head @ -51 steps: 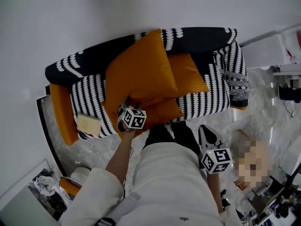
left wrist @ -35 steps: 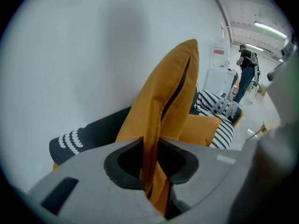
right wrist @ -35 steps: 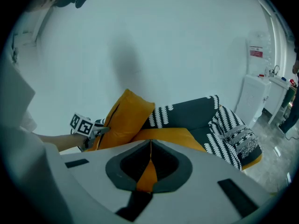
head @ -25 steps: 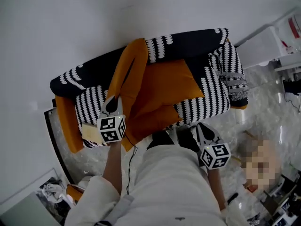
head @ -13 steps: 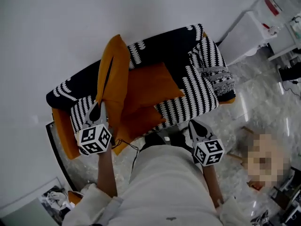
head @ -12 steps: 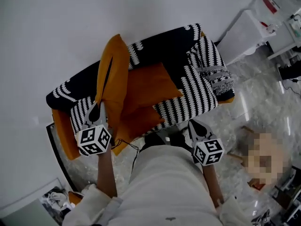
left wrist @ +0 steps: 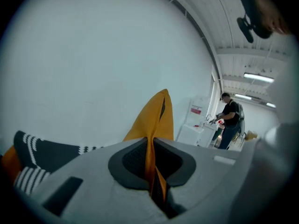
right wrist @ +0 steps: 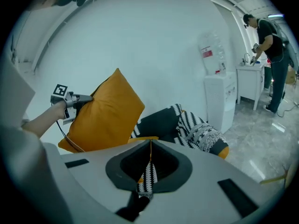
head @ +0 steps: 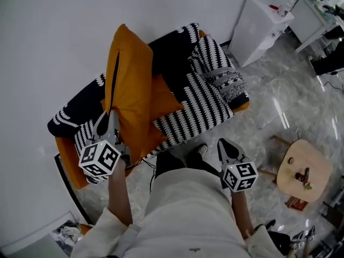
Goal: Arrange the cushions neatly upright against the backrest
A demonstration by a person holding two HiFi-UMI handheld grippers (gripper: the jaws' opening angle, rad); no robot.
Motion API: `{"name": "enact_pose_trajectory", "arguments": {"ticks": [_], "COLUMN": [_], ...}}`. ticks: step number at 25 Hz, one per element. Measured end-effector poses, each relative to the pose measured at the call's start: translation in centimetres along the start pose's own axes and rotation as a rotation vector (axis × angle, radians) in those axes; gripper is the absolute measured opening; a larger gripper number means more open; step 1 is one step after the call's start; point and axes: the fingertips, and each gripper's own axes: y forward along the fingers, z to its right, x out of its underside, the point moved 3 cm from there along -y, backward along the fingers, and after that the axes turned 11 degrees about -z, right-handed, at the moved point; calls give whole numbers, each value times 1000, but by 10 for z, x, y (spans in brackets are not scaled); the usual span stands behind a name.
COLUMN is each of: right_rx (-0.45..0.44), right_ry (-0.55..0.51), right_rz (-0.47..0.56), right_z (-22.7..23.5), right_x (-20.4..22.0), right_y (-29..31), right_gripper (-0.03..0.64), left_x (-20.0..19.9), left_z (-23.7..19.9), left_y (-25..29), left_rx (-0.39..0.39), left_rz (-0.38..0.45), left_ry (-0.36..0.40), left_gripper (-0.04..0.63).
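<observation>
My left gripper (head: 110, 123) is shut on the edge of a large orange cushion (head: 126, 85) and holds it lifted on edge over the left end of the black-and-white sofa (head: 201, 106). In the left gripper view a thin fold of the orange cushion (left wrist: 156, 120) is pinched between the jaws. A second orange cushion (head: 164, 98) lies on the seat behind it. My right gripper (head: 228, 147) is shut and empty, in front of the sofa above the floor. The right gripper view shows the lifted cushion (right wrist: 105, 111) with the left gripper (right wrist: 81, 98) at its corner.
A grey patterned throw (head: 228, 82) lies over the sofa's right arm. A white cabinet (head: 258, 20) stands by the wall to the right. At the lower right is a round wooden side table (head: 303, 168). A person (right wrist: 271, 41) stands at a counter in the background.
The left gripper has raised the large orange cushion and carried it toward the sofa's left end, turning it on edge. The right gripper stayed shut and shifted sideways with the body.
</observation>
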Motion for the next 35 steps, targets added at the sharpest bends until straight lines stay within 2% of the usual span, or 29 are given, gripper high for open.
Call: {"name": "enact_pose_trajectory", "arguments": {"ticks": [3,5,9,12,16,24,28,32,35], "right_rx": [23,34,57,78,116,113,83,16,-39], "right_ry": [50,78,128,151,141,39,-23,-90,-131], "right_rz": [0,-5,-19,-22,-34,-110,-147,-201,-241], "right_z": [23,34,52,67,91,126,126,129,151], "right_x": [14,22,26,21,-1,-83,-108,-121,-131], "right_y": [-15,-21,-25,-24,-21,15,39,54,61], "right_gripper": [8,8,8,8,8,8,8,8,8], "left_x": [4,9,25,43,71,106,121,144,150], "left_z": [38,66,124,158,176,155,142,136,143], "left_y": [29,55,114,160,210,286,319,342,355], "left_rx": [123,194,280,304,277,183,162,87,43], "left_rz": [0,-23,-92,-154,-222,-302,-325,-358,-358], "left_ry": [-107,-150,-183,-182,-202,-350,-420,-473,-503], "left_gripper": [26,26,26,26,26,26,26,26,28]}}
